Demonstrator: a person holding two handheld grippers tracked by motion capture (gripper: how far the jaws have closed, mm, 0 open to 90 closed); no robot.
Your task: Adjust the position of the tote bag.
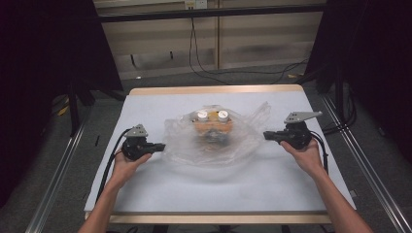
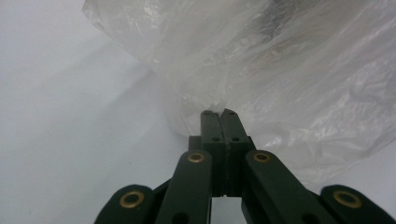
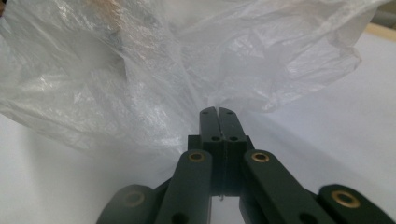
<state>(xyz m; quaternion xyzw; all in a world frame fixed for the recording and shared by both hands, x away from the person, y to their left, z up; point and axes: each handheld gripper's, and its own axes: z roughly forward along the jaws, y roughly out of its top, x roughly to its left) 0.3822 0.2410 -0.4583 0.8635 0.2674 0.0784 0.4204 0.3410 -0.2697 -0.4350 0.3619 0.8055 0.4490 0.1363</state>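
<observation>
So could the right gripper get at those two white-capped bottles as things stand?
Probably not directly. The right gripper is shut on the clear plastic bag's edge, and the bottles sit inside that bag, so film covers them; it would have to let go first.

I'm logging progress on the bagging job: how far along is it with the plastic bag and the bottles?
Done: two white-capped bottles sit inside the clear plastic bag at mid-table. In hand: the left gripper and right gripper are each shut on the bag's film at opposite sides, bag low on the white table. Left, probably: lifting, closing or emptying the bag; its mouth isn't clearly visible.
</observation>
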